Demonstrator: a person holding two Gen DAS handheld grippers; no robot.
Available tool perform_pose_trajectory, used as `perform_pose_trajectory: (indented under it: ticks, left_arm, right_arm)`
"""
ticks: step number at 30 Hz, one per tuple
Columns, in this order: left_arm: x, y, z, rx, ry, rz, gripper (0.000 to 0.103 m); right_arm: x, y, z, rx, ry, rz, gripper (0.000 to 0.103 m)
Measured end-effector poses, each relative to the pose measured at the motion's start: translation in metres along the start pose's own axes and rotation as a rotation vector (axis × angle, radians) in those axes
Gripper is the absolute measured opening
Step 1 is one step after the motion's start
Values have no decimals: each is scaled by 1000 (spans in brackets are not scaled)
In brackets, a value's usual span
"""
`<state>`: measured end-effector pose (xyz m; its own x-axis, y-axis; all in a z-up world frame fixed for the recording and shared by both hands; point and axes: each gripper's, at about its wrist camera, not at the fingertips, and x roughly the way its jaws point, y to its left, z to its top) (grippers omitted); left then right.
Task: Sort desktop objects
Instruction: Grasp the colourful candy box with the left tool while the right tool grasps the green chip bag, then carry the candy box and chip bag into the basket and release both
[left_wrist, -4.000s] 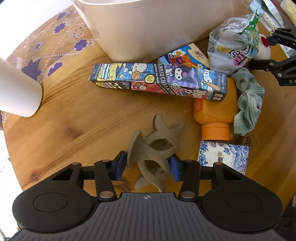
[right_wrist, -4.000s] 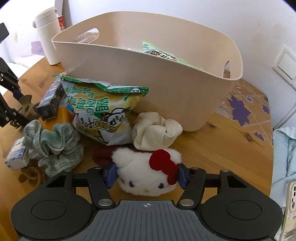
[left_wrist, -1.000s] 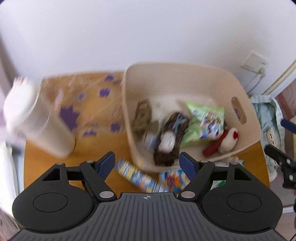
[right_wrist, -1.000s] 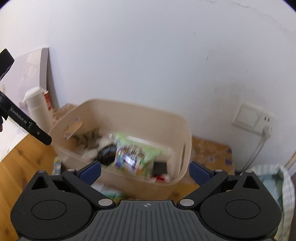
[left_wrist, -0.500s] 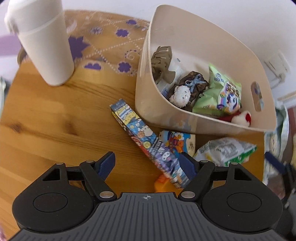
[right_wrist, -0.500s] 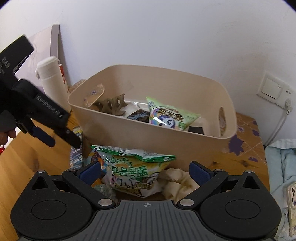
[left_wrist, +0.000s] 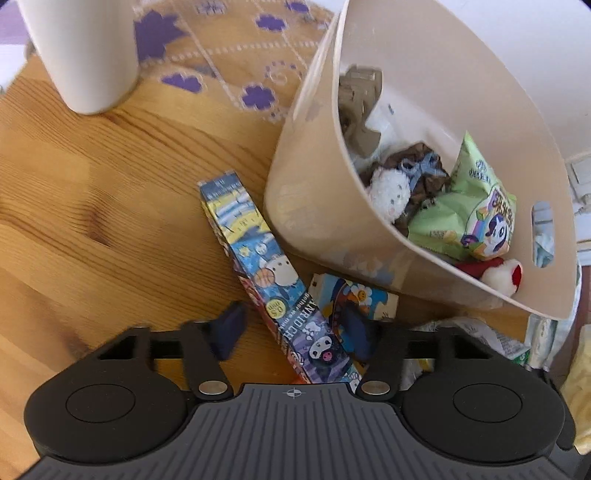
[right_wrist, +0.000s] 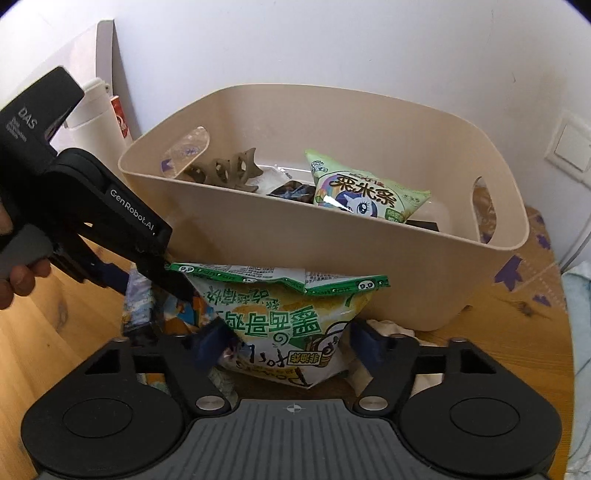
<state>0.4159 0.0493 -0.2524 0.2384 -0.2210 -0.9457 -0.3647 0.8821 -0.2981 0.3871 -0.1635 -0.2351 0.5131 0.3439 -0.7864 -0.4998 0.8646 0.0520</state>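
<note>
Since four seconds ago, the hair clip and the white plush toy have been put into the beige basket, and both claws have been brought back down empty. The left claw is held open over the long cartoon box on the worktop. The box's long side runs slanted, away from the claw toward the basket, so the claw should probably be turned across it. The right claw is held open around the chip bag, not yet squeezed.
</note>
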Motion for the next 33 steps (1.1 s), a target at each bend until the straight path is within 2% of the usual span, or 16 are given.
perform_pose_trajectory:
  ticks: [2, 6, 7, 17, 27, 33]
  left_arm:
    - [1, 1, 1, -7, -5, -29, 44]
    - [-1, 3, 4, 0, -12, -35, 40]
    - [-2, 5, 4, -3, -12, -41, 37]
    - [-18, 21, -2, -29, -40, -45, 25]
    - [-53, 35, -8, -51, -100, -75, 23]
    - [-81, 34, -10, 5, -165, -75, 23]
  right_arm:
    - [-2, 1, 0, -4, 1, 3, 60]
    - [-4, 3, 1, -15, -1, 12, 53]
    - [-5, 3, 2, -18, -1, 10, 53]
    - [-22, 9, 5, -24, -45, 2, 51]
    - [-50, 5, 3, -2, -104, -17, 51]
    - [-78, -3, 9, -3, -162, -37, 51]
